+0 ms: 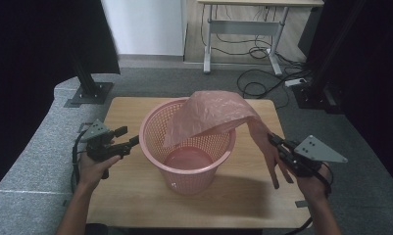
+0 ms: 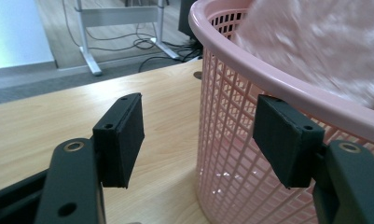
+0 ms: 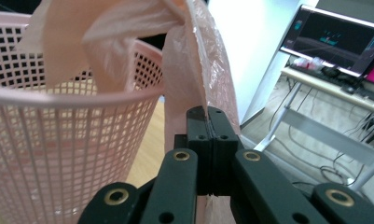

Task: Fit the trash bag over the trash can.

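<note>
A light wooden table (image 1: 135, 196) stands on grey carpet (image 1: 32, 147). The thin pink plastic bag (image 1: 213, 115) drapes from the round pink mesh basket (image 1: 157, 147) diagonally down to the right gripper (image 1: 277, 143), whose jaws pinch it; the left gripper (image 1: 128, 137) gapes empty beside the basket.

Wooden table (image 1: 135, 196), grey carpet, white desk frame (image 1: 243, 29), floor cables (image 1: 255, 81), lit monitor (image 3: 336, 39).

Count from where I stand: 1 pink mesh basket (image 1: 186, 147) on 1 wooden table (image 1: 130, 196). 1 pink plastic bag (image 1: 211, 115), draped over the basket rim. 2 handheld grippers: left gripper (image 1: 127, 136), right gripper (image 1: 275, 141). 2 jaws each, so 4 black jaws total. 2 grey three-cornered plates, one per gripper. 2 hands, 2 forearms. Background: 1 white-legged desk (image 1: 243, 29), 1 monitor (image 3: 336, 39) on a second desk, 2 black stand bases on the carpet.
</note>
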`<state>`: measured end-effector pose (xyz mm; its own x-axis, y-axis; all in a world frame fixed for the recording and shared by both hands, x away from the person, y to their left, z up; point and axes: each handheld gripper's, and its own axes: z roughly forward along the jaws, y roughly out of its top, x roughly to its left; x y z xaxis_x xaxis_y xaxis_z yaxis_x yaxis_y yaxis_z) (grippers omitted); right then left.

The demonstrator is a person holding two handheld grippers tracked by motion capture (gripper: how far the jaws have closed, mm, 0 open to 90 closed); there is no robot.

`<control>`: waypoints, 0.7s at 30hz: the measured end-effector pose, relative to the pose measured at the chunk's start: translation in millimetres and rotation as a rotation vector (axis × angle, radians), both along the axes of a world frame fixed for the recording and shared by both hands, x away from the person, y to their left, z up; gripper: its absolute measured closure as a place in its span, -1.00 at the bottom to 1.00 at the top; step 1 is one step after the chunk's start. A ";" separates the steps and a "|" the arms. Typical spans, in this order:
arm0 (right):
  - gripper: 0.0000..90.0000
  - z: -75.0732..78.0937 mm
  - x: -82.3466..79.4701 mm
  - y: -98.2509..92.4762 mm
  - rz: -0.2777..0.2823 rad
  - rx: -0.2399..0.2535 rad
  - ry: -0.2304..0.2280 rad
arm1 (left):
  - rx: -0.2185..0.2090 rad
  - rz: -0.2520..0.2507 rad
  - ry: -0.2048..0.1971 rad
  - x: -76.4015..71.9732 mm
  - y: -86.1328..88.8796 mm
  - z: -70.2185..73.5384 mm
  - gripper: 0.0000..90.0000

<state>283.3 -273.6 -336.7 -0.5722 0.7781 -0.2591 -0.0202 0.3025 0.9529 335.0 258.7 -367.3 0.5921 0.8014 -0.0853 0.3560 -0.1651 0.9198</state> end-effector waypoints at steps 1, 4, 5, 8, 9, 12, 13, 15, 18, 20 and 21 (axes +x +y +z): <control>0.98 7.1 -0.7 -4.4 0.005 0.002 -0.013 | 0.014 0.002 -0.005 -1.1 -0.5 1.0 -0.25; 0.98 15.9 -1.4 -9.3 -0.002 0.011 -0.025 | 0.017 0.002 -0.005 -1.4 -0.3 1.4 -0.26; 0.98 17.8 -1.5 -10.0 -0.003 0.012 -0.028 | 0.017 0.003 -0.005 -1.7 0.4 2.0 -0.26; 0.97 29.7 -0.4 -8.5 0.005 0.003 -0.039 | 0.002 0.009 -0.006 -3.2 4.5 4.2 -0.26; 0.97 31.8 0.4 -6.1 0.010 -0.002 -0.039 | -0.005 0.013 -0.008 -4.2 6.3 5.4 -0.26; 0.96 38.4 9.6 16.8 0.046 -0.025 -0.036 | -0.025 0.023 -0.016 -6.9 11.4 9.4 -0.26; 0.96 38.4 9.6 16.8 0.046 -0.025 -0.036 | -0.029 0.023 -0.019 -7.7 12.3 10.5 -0.26; 0.90 38.6 21.3 40.1 0.068 -0.034 -0.018 | -0.034 0.021 -0.023 -9.2 12.3 12.5 -0.26; 0.89 37.1 28.9 57.3 0.098 -0.031 -0.003 | -0.050 0.003 -0.023 -11.4 10.1 14.9 -0.26; 0.89 35.7 32.9 70.0 0.125 -0.031 0.003 | -0.051 -0.006 -0.027 -12.8 6.8 17.0 -0.26; 0.89 34.6 34.6 76.6 0.143 -0.031 0.011 | -0.047 -0.012 -0.032 -13.5 5.1 18.3 -0.26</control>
